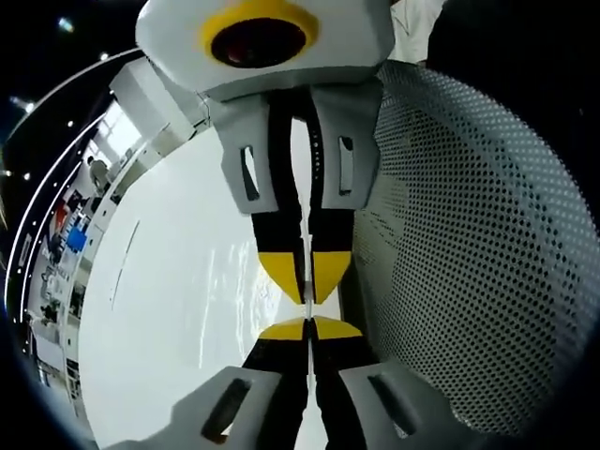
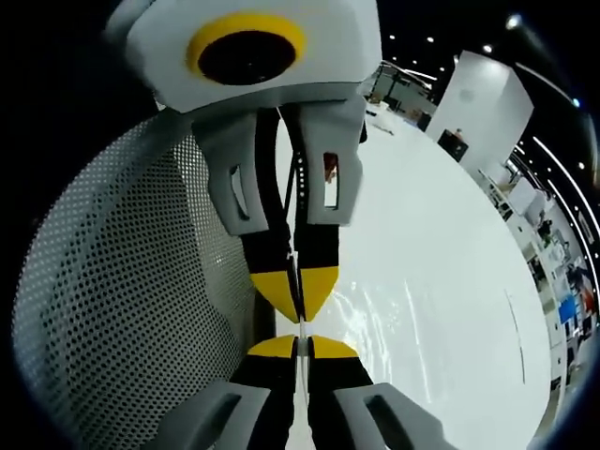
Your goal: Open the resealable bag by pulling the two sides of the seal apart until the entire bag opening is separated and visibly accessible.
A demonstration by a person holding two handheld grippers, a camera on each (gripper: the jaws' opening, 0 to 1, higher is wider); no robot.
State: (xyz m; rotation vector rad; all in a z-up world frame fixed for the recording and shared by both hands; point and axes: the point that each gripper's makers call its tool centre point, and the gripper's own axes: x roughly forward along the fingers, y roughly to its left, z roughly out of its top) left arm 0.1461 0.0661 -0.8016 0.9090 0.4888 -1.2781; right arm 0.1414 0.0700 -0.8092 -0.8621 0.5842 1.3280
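The left gripper (image 1: 307, 328) rises from the bottom of the left gripper view with its yellow-tipped jaws pressed together on a thin clear film that runs up between them. Facing it from above, tip to tip, is the right gripper (image 1: 306, 281), its jaws likewise closed on the same film. That film is the bag (image 1: 234, 281), clear and glossy, and its sheet spreads to the left of the grippers over the white tabletop (image 1: 159, 309). I cannot tell whether the seal is parted, nor whether anything lies inside the bag.

In the right gripper view the pairing is mirrored: the right gripper (image 2: 302, 348) comes up from the bottom, clamped on the film edge, and the left gripper (image 2: 298, 298) reaches down to meet it. The bag (image 2: 375, 319) shines to the right of them on the tabletop (image 2: 450, 244).

Just beside the grippers stands a curved, perforated white panel (image 1: 478, 253), also seen at the left of the right gripper view (image 2: 122, 300). Past the tabletop, far off, are shelves with coloured items (image 1: 70, 234) and a white block (image 2: 483, 98).
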